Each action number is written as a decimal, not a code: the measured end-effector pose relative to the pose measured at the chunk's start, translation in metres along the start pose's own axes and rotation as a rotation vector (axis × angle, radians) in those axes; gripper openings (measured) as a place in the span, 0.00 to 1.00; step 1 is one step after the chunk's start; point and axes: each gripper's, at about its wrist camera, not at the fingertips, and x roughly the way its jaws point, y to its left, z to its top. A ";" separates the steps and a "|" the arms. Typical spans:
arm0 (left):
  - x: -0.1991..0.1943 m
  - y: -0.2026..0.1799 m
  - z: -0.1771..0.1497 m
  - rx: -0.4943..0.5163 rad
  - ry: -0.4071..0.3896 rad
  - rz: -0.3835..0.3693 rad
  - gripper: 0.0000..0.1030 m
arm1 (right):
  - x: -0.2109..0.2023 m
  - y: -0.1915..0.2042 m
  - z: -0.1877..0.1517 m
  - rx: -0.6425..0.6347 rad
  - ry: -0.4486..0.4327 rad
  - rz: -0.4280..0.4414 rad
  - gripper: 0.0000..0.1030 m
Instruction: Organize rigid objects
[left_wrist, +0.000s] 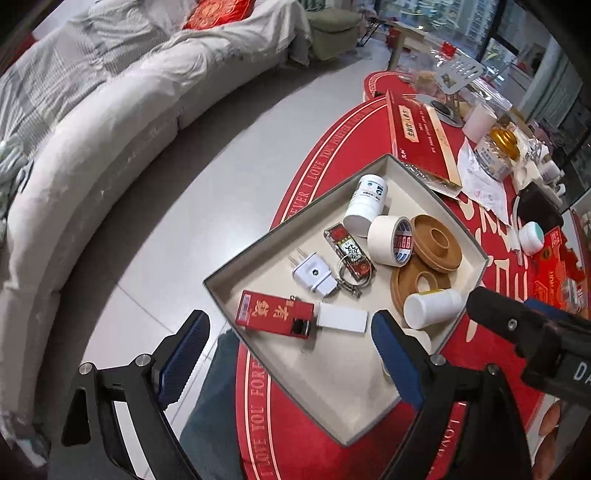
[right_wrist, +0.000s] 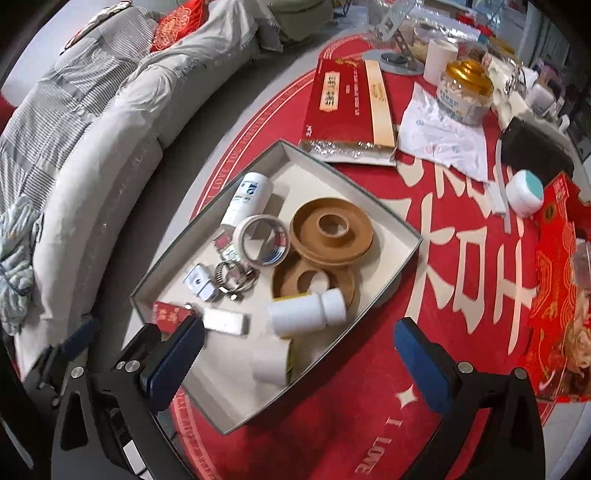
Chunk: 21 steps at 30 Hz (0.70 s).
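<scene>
In the tray (right_wrist: 402, 225), bottle (right_wrist: 306, 314) sideways

Behind your table (right_wrist: 461, 295) with its red cloth, you have a grey-covered sofa (left_wrist: 92, 140) with a red cushion (left_wrist: 218, 13). A gold-lidded jar (right_wrist: 466, 92) stands far back beside a flat red packet (right_wrist: 343, 107).

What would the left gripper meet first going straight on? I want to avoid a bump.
Probably the white block in the tray, lying midway ahead of the open left gripper; depth is uncertain.
</scene>
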 end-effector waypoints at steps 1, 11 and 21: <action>-0.004 0.000 0.001 -0.006 -0.001 0.003 0.89 | -0.002 0.001 0.001 0.005 0.009 0.008 1.00; -0.025 -0.001 0.009 -0.010 -0.031 0.037 0.89 | -0.024 0.026 0.008 -0.091 -0.013 -0.051 1.00; -0.025 -0.001 0.006 0.011 -0.029 0.064 0.89 | -0.022 0.029 0.006 -0.101 -0.003 -0.066 1.00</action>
